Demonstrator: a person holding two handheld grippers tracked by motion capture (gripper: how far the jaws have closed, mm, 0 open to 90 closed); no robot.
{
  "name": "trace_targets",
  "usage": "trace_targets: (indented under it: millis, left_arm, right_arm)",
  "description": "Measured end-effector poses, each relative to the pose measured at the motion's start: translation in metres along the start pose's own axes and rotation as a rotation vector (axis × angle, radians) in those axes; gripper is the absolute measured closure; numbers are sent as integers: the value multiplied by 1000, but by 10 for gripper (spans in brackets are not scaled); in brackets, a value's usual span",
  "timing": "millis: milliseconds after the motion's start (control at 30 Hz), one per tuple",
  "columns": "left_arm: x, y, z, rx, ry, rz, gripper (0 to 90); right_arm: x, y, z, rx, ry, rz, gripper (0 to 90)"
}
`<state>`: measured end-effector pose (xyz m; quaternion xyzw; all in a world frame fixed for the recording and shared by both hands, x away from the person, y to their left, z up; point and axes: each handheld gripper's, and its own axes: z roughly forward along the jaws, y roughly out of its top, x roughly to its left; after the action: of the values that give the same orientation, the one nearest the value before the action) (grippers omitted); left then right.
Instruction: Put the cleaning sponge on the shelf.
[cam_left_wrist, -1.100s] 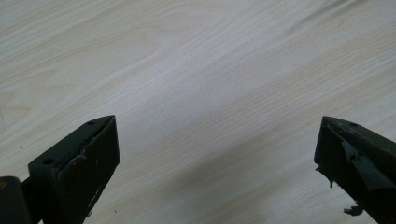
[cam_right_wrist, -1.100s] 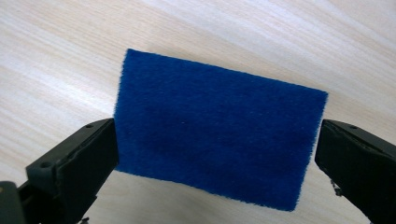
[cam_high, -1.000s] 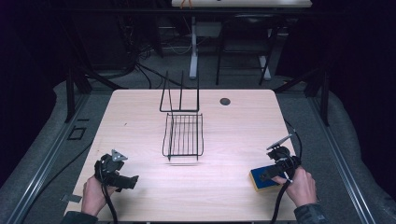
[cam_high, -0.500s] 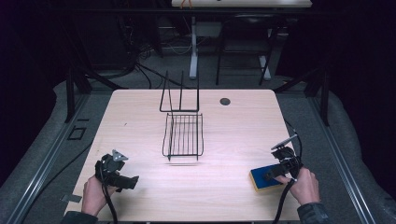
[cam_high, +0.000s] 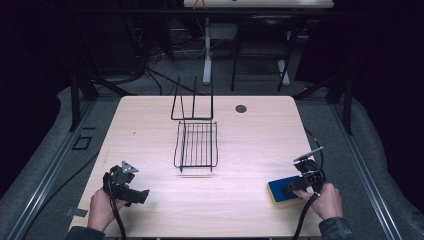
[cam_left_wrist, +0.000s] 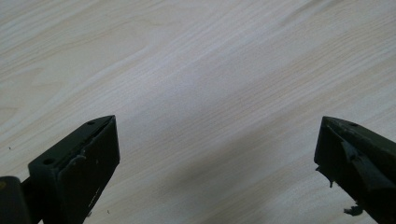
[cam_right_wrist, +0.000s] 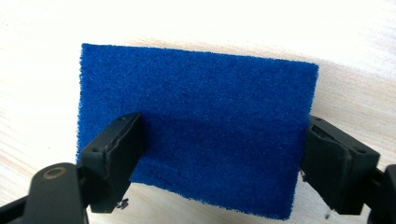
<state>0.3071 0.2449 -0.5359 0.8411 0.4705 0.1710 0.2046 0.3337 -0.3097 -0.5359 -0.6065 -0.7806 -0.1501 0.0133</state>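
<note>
A blue-topped sponge (cam_high: 284, 190) with a yellow body lies flat on the wooden table (cam_high: 240, 145) at the near right. My right gripper (cam_high: 296, 186) hangs over its right end. In the right gripper view the sponge (cam_right_wrist: 201, 116) lies between the jaws of that gripper (cam_right_wrist: 224, 135), which have just been closing. The left jaw overlaps the blue top and the right jaw sits at the sponge's edge, with no clear squeeze showing. My left gripper (cam_high: 140, 196) rests at the near left, and in its own view the left gripper (cam_left_wrist: 217, 135) is open over bare wood.
A black wire rack (cam_high: 196, 145) with an upright wire frame behind it stands mid-table. A small dark round mark (cam_high: 241, 108) sits at the far right of the tabletop. Dark floor and stands surround the table.
My right hand has shifted slightly to the right and nearer over the sponge. The left hand and the rack have stayed put.
</note>
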Motion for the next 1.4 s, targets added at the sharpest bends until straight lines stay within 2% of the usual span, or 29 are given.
trace_targets:
  millis: [100, 267, 300, 400, 700, 733, 833, 967, 1133, 1233, 1267, 1300, 1367, 1400]
  left_arm:
    - [0, 0, 0, 5, -3, 7, 3]
    - [-1, 0, 1, 7, -2, 6, 3]
    - [-1, 0, 1, 7, -2, 7, 3]
    - [-1, 0, 1, 7, -2, 7, 3]
    - [-1, 1, 1, 9, -2, 12, 3]
    - [-1, 1, 2, 11, -2, 12, 3]
    - [-1, 1, 1, 8, -3, 10, 3]
    - [-1, 1, 2, 11, -3, 10, 3]
    - [-1, 1, 2, 12, -5, 11, 3]
    - [-1, 1, 2, 12, -5, 12, 4]
    - [-1, 1, 2, 12, -5, 12, 4]
    - [0, 1, 2, 12, -6, 14, 3]
    - [0, 1, 2, 14, -7, 11, 3]
    - [0, 1, 2, 14, -7, 12, 3]
  right_arm:
    - [-1, 0, 1, -1, 6, 13, 198]
    - [-2, -1, 1, -1, 11, 4, 216]
    - [-2, -2, 0, -14, 15, 21, 237]
    - [-5, -5, -1, -41, 14, 20, 278]
    - [-8, -6, -2, -59, 32, 19, 293]
    - [-10, -5, -3, -39, 44, 21, 284]
    - [-9, -4, -4, -38, 42, 24, 282]
    - [-10, -5, -6, -54, 39, 16, 325]
    - [-7, -10, -10, -56, 12, 75, 333]
    - [-6, -11, -11, -51, 1, 74, 325]
    - [-5, -11, -11, -46, 0, 90, 322]
    - [-5, -11, -11, -52, -7, 62, 318]
    - [-4, -11, -12, -45, -11, 58, 305]
    - [-5, -11, -11, -51, -8, 38, 305]
